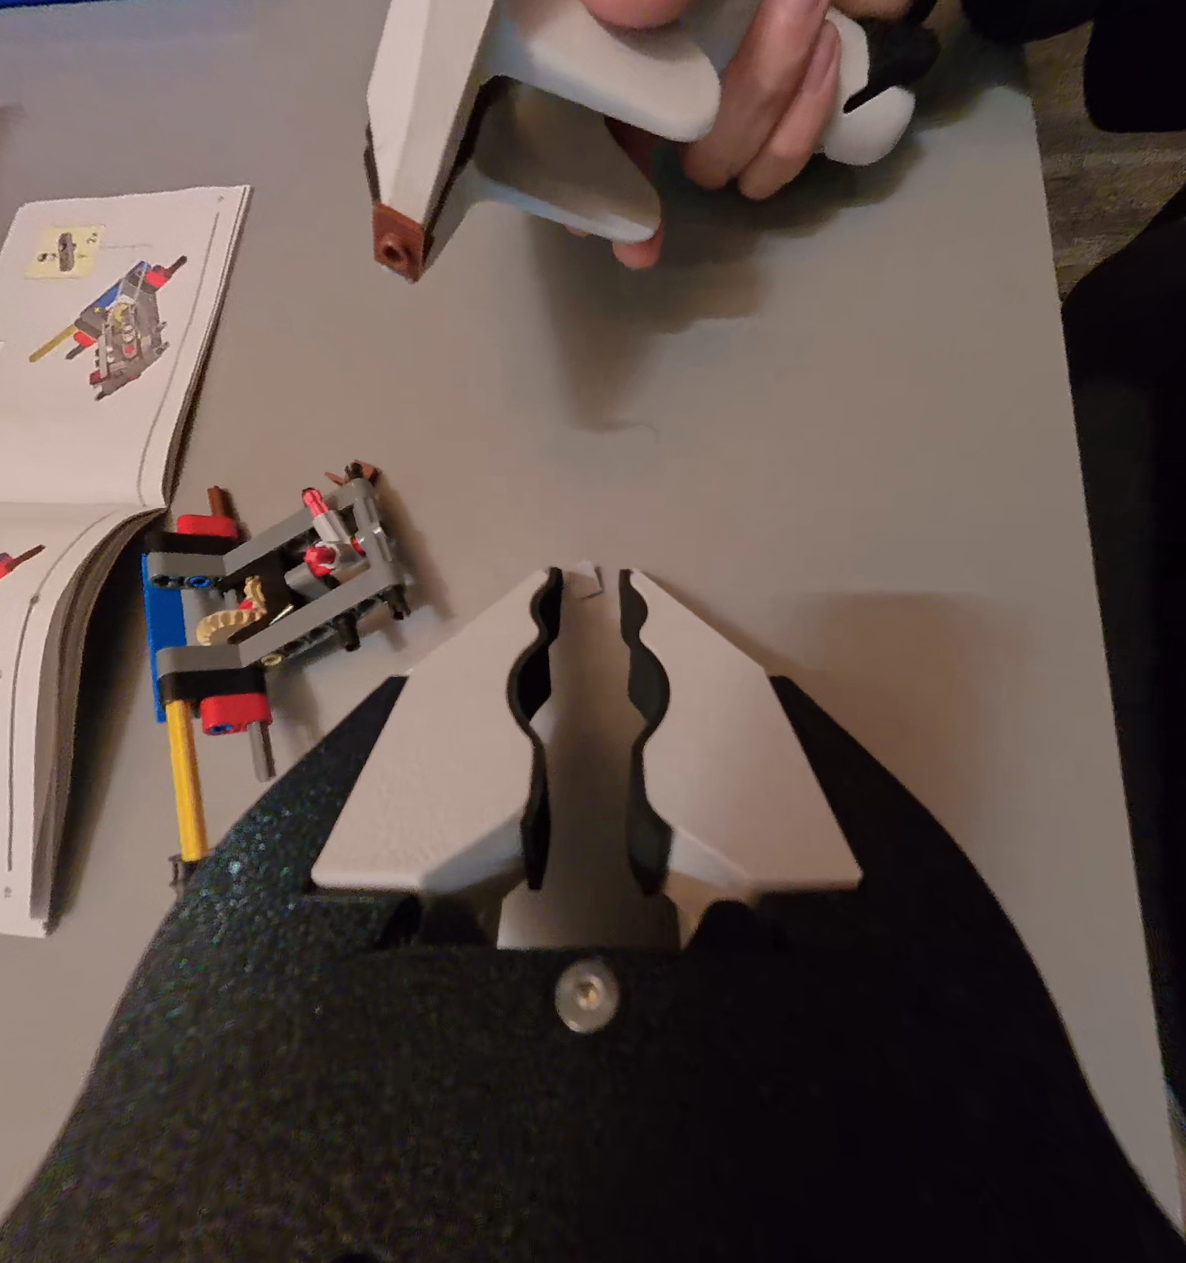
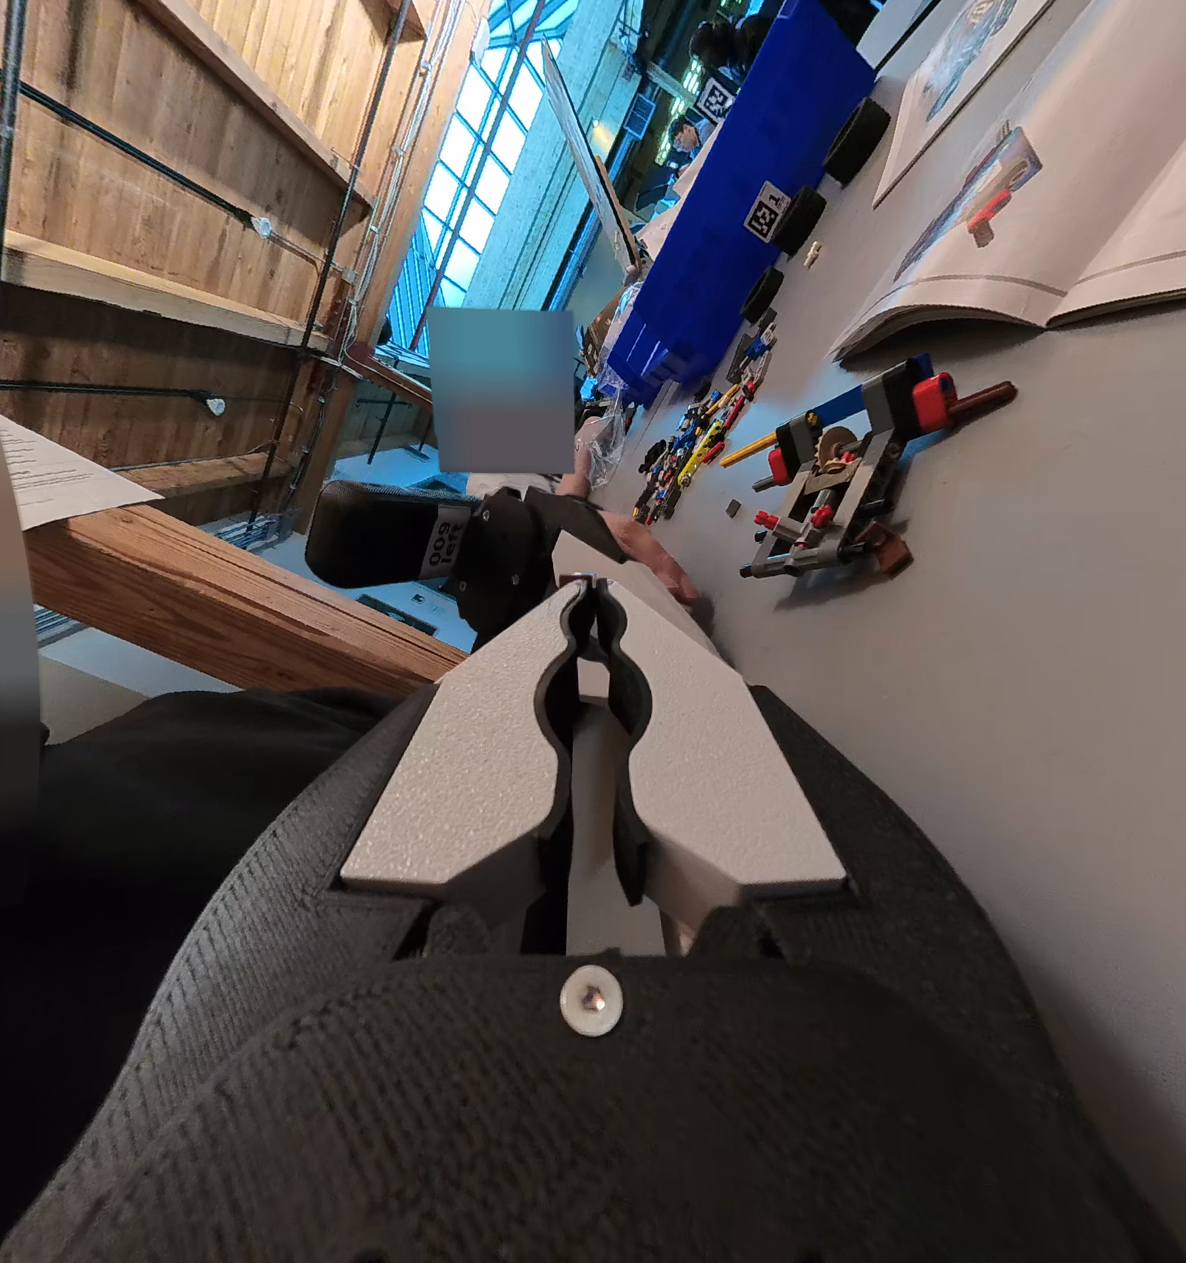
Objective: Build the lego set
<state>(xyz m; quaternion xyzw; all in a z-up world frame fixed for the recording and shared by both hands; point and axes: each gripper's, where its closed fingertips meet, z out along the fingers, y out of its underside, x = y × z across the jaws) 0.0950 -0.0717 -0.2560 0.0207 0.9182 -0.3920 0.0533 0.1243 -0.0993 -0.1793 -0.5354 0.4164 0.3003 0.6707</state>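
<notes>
A part-built lego chassis (image 1: 269,601) of grey beams, red connectors, a tan gear, a blue plate and a yellow axle lies on the grey table (image 1: 781,410); it also shows in the right wrist view (image 2: 843,471). My left gripper (image 1: 588,573) is open low over the table, right of the chassis, with a tiny pale piece (image 1: 590,582) lying between its tips. My right gripper (image 2: 586,586) is shut on a small reddish-brown piece (image 1: 395,249), held above the table beyond the chassis. That piece barely shows in the right wrist view.
An open instruction booklet (image 1: 84,355) lies left of the chassis. A blue bin (image 2: 733,205), black tyres (image 2: 856,140) and several loose pieces (image 2: 692,437) lie farther along the table. The table edge (image 1: 1055,478) runs on the right beside a person in dark clothes. Some 9 cm of space lies between my two pairs of fingers.
</notes>
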